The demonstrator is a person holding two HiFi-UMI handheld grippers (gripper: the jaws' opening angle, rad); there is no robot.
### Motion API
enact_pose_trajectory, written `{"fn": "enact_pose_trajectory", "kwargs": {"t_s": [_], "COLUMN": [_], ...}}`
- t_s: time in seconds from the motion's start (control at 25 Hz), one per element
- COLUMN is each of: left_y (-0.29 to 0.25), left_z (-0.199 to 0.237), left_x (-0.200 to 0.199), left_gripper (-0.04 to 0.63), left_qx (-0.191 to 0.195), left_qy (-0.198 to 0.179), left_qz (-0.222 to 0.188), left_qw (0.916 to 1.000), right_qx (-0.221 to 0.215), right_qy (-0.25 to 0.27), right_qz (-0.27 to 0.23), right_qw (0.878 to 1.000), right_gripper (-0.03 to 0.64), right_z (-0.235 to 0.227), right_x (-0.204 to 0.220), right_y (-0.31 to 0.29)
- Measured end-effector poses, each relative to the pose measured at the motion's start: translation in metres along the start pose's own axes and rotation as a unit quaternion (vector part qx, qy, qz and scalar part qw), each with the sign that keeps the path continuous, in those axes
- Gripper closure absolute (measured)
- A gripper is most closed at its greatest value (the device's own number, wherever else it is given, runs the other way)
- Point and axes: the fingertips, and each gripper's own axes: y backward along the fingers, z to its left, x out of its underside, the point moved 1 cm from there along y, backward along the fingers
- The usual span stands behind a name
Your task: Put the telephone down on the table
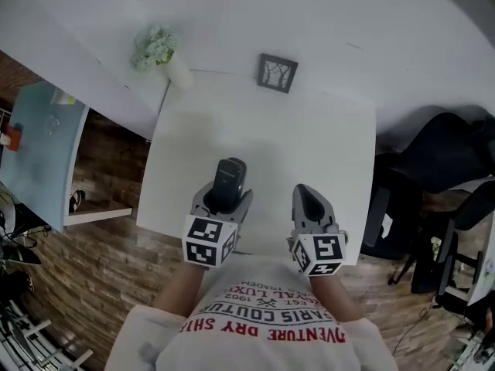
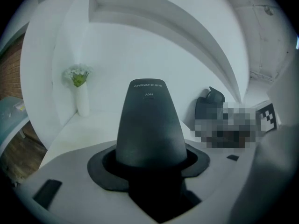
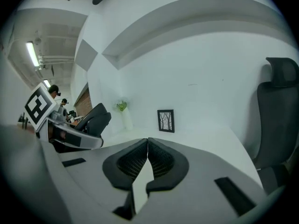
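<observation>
1. Head view: left gripper (image 1: pixel 227 195) is clamped on the phone (image 1: pixel 230 178) over the table's (image 1: pixel 325 137) near half, left of centre. Cannot tell whether the phone touches the table. Right gripper (image 1: pixel 304 192) is over the table's near edge. Vase (image 1: pixel 178 72) at the table's far left corner, frame (image 1: pixel 278 73) at its far edge.
2. Left gripper view: jaws are partway apart, pressed on the dark phone's sides. Phone points toward the table's far side.
3. Right gripper view: jaws are together, nothing between them.

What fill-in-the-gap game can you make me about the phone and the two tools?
The left tool is clamped on the ____.
The right tool has its jaws ____, with nothing between them.
The white vase on the table holds ____.
Missing words: telephone; shut; flowers.
</observation>
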Motion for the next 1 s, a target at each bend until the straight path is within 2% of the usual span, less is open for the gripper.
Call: {"fn": "enact_pose_trajectory", "kwargs": {"t_s": [0.12,0.44,0.72,0.84,1.0], "left_y": [-0.017,-0.082,-0.139,-0.153,-0.164], "left_z": [0.016,0.032,0.036,0.043,0.049], "left_x": [0.005,0.026,0.052,0.061,0.071], "left_gripper": [0.313,0.313,0.313,0.313,0.313], "left_qx": [0.021,0.052,0.029,0.007,-0.002], "left_qy": [-0.004,-0.009,-0.011,-0.021,-0.021], "left_qz": [0.026,0.094,0.146,0.165,0.186], "left_qw": [0.9994,0.9942,0.9888,0.986,0.9823], "right_qx": [0.018,0.056,0.074,0.076,0.072], "right_qy": [-0.02,-0.019,-0.028,-0.026,-0.022], "right_qz": [-0.001,0.023,0.03,0.038,0.046], "right_qw": [1.0,0.998,0.996,0.996,0.996], "right_gripper": [0.591,0.591,0.591,0.592,0.591], "right_z": [0.005,-0.001,-0.019,-0.026,-0.03], "right_x": [-0.001,0.009,0.015,0.022,0.031], "right_y": [-0.016,-0.038,-0.048,-0.054,-0.059]}}
